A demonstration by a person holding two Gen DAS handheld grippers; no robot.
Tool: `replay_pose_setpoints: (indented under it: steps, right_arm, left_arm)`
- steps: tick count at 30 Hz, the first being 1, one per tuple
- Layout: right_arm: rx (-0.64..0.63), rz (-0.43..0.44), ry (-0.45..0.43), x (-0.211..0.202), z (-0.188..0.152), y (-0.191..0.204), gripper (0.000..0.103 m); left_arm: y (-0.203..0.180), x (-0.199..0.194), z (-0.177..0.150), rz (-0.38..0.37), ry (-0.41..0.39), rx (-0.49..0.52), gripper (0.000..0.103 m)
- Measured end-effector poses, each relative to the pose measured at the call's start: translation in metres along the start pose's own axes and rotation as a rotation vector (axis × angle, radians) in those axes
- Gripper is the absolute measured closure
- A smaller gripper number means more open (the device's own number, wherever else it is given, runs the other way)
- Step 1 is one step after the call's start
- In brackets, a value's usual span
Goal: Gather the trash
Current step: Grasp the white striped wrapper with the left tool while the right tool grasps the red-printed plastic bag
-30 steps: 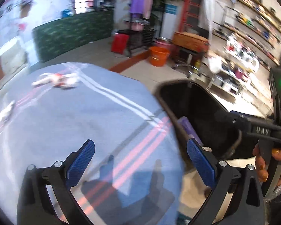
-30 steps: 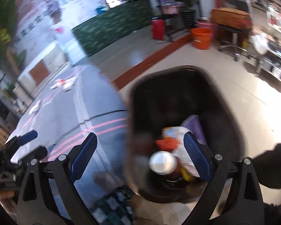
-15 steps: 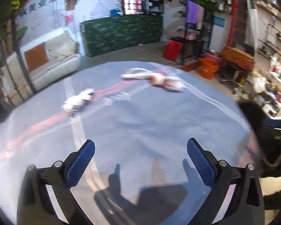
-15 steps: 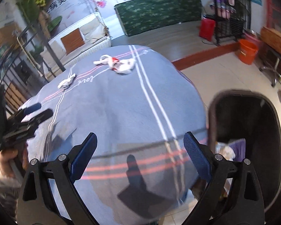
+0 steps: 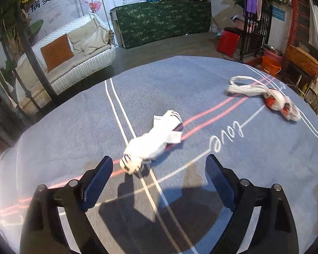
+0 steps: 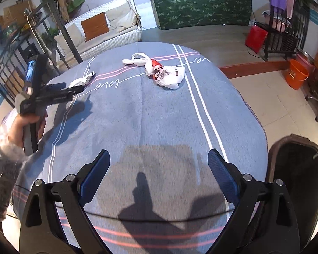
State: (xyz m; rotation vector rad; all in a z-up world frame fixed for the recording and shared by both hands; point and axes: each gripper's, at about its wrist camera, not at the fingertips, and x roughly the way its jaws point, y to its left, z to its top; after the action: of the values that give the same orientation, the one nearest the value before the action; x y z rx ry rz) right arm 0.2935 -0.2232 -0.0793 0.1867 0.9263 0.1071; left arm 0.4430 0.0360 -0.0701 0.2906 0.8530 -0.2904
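Observation:
A crumpled white wrapper with black stripes (image 5: 153, 140) lies on the blue-grey tablecloth (image 5: 201, 97), just ahead of my left gripper (image 5: 159, 175). Its jaws are closing, still wide apart, with nothing between the pads. A white plastic bag with red contents (image 5: 273, 100) lies further right. In the right wrist view the same bag (image 6: 161, 71) sits at the far side and the wrapper (image 6: 80, 81) at the left, by the left gripper (image 6: 61, 90) held in a hand. My right gripper (image 6: 159, 173) is open over bare cloth. The black trash bin (image 6: 296, 182) stands at the table's right edge.
A white wicker swing sofa (image 5: 70, 57) and a green patterned counter (image 5: 163, 21) stand beyond the table. An orange bucket (image 6: 295, 75), a red box (image 6: 255, 36) and a black rack (image 6: 282, 38) are on the floor to the right.
Both grippers swung left from the bin to over the table. The striped wrapper now lies close in front of the left gripper, whose jaws have narrowed slightly. The bin has slid to the right edge.

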Motion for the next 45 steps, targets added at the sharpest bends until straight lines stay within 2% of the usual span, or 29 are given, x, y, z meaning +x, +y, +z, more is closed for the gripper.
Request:
replay_pose_setpoints:
  steps: [2,7,9,11,12,20,24,29,35,39,41,43,44,45]
  right_arm:
    - [-0.004,0.001,0.011,0.006,0.005,0.002,0.011]
    - [0.02,0.019,0.03,0.018,0.015,-0.002,0.011]
    - [0.023,0.018,0.034,0.022,0.018,-0.003,0.011]
    - [0.019,0.02,0.036,0.025,0.022,-0.002,0.011]
    - [0.015,0.022,0.037,0.026,0.023,-0.001,0.011]
    - [-0.047,0.024,0.023,0.039,0.042,0.015,0.011]
    - [-0.107,-0.003,0.016,0.058,0.069,0.021,0.011]
    - [-0.17,-0.065,0.026,0.092,0.103,0.022,0.017]
    - [-0.163,-0.081,0.04,0.121,0.132,0.017,0.021]
    - [-0.181,-0.118,0.055,0.138,0.139,0.02,0.029]
    - [-0.185,-0.133,0.066,0.144,0.14,0.02,0.037]
    - [-0.177,-0.141,0.082,0.151,0.142,0.019,0.063]
    - [-0.171,-0.132,0.086,0.152,0.142,0.019,0.07]
    - [-0.167,-0.128,0.082,0.151,0.142,0.018,0.08]
  left_arm:
    - [0.001,0.008,0.004,0.008,0.008,0.003,0.02]
    - [0.002,0.026,0.009,-0.007,0.041,0.001,0.037]
    - [0.003,0.027,0.007,-0.025,0.047,-0.026,0.059]
    - [0.003,0.024,0.006,-0.037,0.047,-0.057,0.068]
    - [0.003,0.021,0.005,-0.031,0.043,-0.067,0.07]
    - [-0.013,-0.011,-0.002,-0.043,-0.002,-0.083,0.071]
    - [-0.027,-0.039,-0.007,-0.079,-0.03,-0.127,0.071]
    - [-0.044,-0.062,-0.023,-0.103,-0.054,-0.13,0.071]
    - [-0.053,-0.073,-0.036,-0.157,-0.043,-0.152,0.071]
    - [-0.059,-0.076,-0.039,-0.145,-0.047,-0.131,0.071]
    - [-0.064,-0.077,-0.042,-0.142,-0.049,-0.122,0.071]
    - [-0.064,-0.078,-0.044,-0.153,-0.047,-0.126,0.071]
    - [-0.067,-0.079,-0.047,-0.153,-0.046,-0.128,0.071]
    - [-0.068,-0.079,-0.047,-0.154,-0.045,-0.129,0.071]
